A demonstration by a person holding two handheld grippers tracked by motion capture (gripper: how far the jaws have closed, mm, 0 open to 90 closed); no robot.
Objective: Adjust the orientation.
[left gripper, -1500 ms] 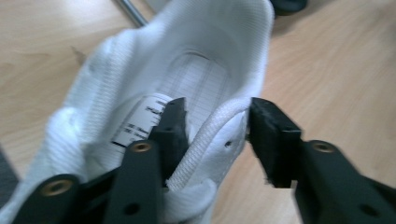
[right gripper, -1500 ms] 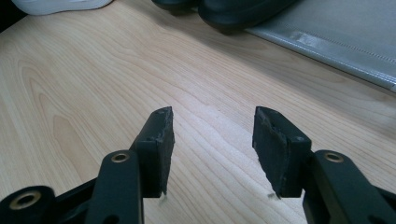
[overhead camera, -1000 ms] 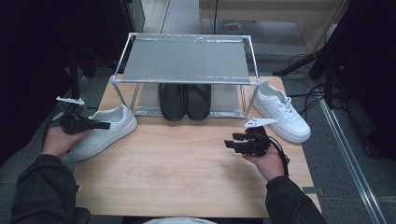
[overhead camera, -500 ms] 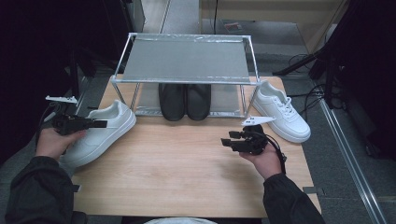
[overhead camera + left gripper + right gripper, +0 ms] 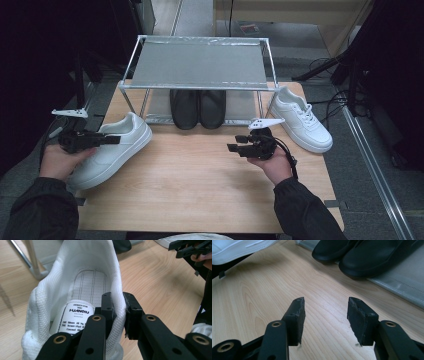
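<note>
One thin bit of the white shoe (image 5: 75, 290) is pinched by the left gripper (image 5: 117, 312), so it could slip; the right gripper (image 5: 325, 315) gapes empty.

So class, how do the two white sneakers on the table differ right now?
The left white sneaker has its heel collar pinched by the left tool; the right white sneaker lies untouched. The left white sneaker sits at the table's left edge, the right white sneaker beside the rack's right legs. Both are white, low-cut and upright.
</note>
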